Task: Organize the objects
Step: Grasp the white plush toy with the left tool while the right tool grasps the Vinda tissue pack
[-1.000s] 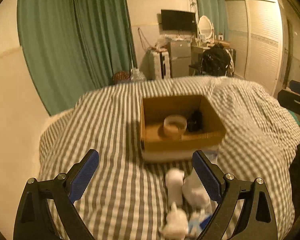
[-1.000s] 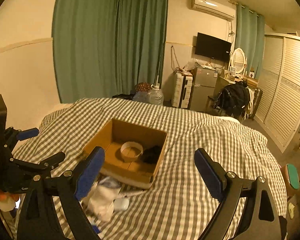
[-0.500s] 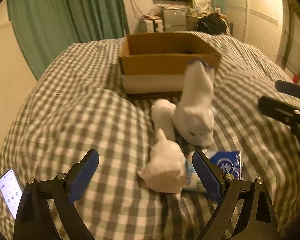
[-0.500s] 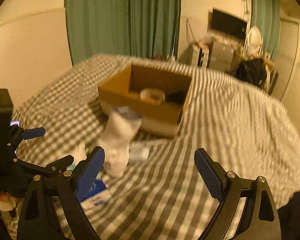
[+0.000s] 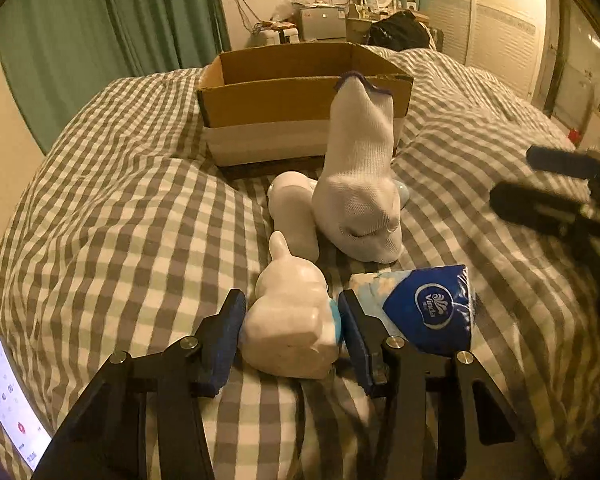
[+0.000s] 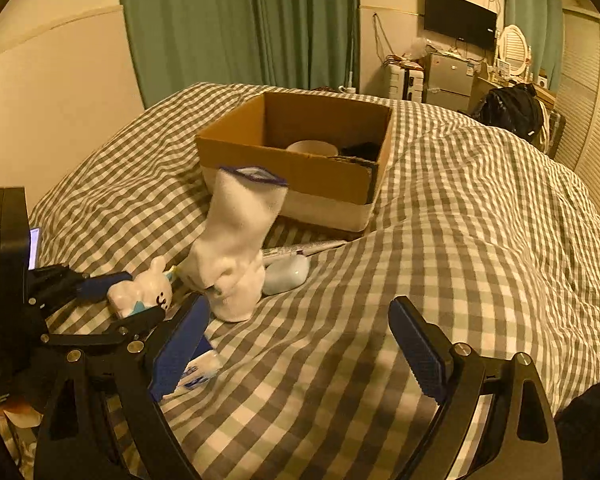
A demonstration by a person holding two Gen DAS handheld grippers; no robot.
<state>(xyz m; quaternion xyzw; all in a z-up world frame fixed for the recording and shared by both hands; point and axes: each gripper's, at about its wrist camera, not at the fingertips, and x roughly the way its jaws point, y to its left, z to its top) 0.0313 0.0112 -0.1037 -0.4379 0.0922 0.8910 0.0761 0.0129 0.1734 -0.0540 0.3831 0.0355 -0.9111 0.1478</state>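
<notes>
Blue pads of the left gripper (image 5: 292, 326) stand on both sides of a white rabbit figurine (image 5: 290, 320) in the lower centre of the left wrist frame, and both pads touch its sides, so the jaws are closed on it at about the width of its body. The figurine lies on the checked bedcover (image 5: 120, 220). Just to the right of it lies a blue tissue pack (image 5: 428, 308) with a white logo. Above them, in the middle of the frame, a white sock (image 5: 360, 184) with a dark cuff stands upright (it leans against the front wall of the box), and a second white rounded object lies beside it to the left. The cardboard box (image 5: 304, 100) stands in the upper centre, open at the top. In the right wrist view the right gripper (image 6: 300, 344) is wide open in the lower part of the frame and holds nothing. In the same view the box holds a pale round object and something dark. A lit phone screen (image 5: 8, 404) shows at the lower left edge of the left wrist frame.
</notes>
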